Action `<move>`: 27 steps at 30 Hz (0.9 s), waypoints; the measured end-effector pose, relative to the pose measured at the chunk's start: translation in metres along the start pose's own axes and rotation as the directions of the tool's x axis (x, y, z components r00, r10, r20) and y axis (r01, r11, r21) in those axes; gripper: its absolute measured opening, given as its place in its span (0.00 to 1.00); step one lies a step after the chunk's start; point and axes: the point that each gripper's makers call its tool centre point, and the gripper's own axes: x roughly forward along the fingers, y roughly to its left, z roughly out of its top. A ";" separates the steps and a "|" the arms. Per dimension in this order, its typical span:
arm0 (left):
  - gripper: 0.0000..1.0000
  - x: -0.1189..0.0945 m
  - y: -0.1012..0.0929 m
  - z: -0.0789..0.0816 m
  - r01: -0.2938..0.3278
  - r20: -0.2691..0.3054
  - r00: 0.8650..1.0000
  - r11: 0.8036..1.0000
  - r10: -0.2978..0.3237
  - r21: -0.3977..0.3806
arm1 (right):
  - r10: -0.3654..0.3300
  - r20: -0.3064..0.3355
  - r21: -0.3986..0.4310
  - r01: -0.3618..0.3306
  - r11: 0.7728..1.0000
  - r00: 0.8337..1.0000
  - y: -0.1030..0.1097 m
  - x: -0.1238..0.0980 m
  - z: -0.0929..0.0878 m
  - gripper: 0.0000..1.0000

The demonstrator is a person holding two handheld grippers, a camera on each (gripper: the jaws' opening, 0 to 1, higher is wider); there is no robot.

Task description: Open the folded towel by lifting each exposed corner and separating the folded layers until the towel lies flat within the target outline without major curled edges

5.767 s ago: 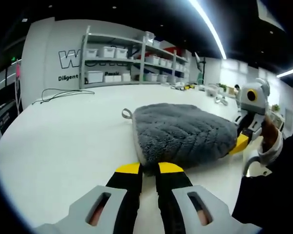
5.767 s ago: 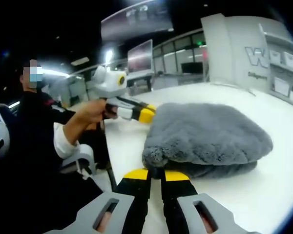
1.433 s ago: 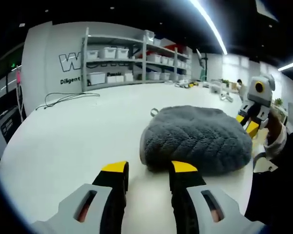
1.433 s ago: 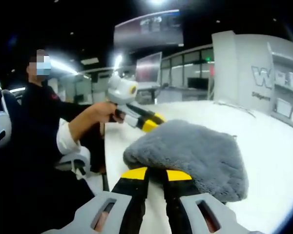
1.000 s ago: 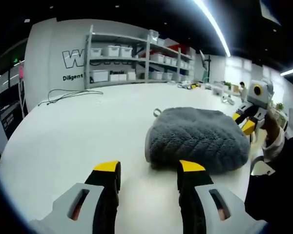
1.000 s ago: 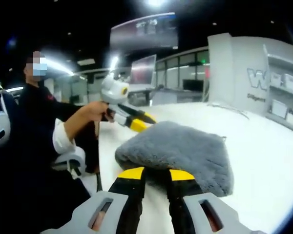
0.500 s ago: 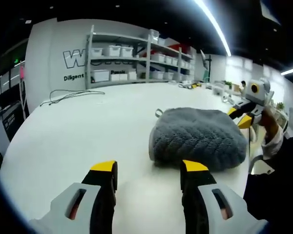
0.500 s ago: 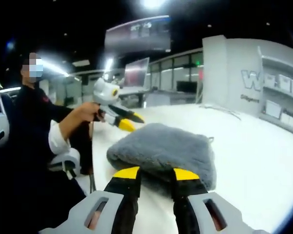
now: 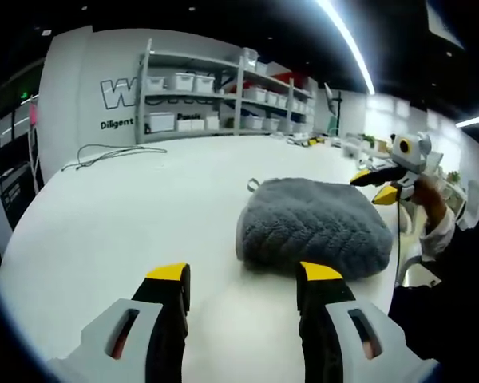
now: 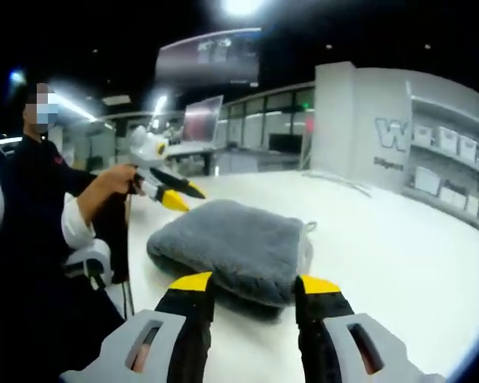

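- Grey plush towel [image 9: 315,227], still folded into a thick pad with layered edges, lying on the white table [image 9: 128,215]; small hanging loop [image 9: 253,185] at one corner, flat on the table beside the towel.
- In the right gripper view, same towel [image 10: 227,247] with a rounded fold toward the camera, loop [image 10: 309,227] at its far corner.
- Left gripper [image 9: 243,275] just short of the towel's near edge, jaws spread wide, nothing held between the yellow tips.
- Right gripper [image 10: 253,283] likewise at the towel's edge, jaws well apart, empty; seen across the towel in the left gripper view [image 9: 375,185], in the person's hand [image 9: 425,199].
- Left gripper also beyond the towel in the right gripper view [image 10: 178,194], held by a hand [image 10: 116,179].
- Behind the towel, shelving [image 9: 215,92] with white bins [image 9: 184,82]; contents impossible to tell.
- Cable [image 9: 108,153] on the table, well apart from the towel.
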 end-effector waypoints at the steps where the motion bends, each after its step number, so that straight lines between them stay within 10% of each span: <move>1: 0.53 0.000 0.000 0.000 0.002 -0.002 1.000 1.000 -0.002 -0.001 | -0.003 0.001 0.002 0.003 1.000 1.000 -0.001 -0.001 -0.001 0.39; 12: 0.50 -0.006 0.008 0.000 0.036 -0.024 0.999 0.999 -0.036 -0.019 | -0.022 0.003 0.023 0.022 1.000 1.000 -0.007 -0.002 -0.006 0.39; 27: 0.38 -0.006 -0.033 -0.001 0.134 0.000 0.991 0.990 -0.134 -0.035 | -0.010 -0.034 0.016 0.010 1.000 0.999 -0.005 -0.002 -0.019 0.41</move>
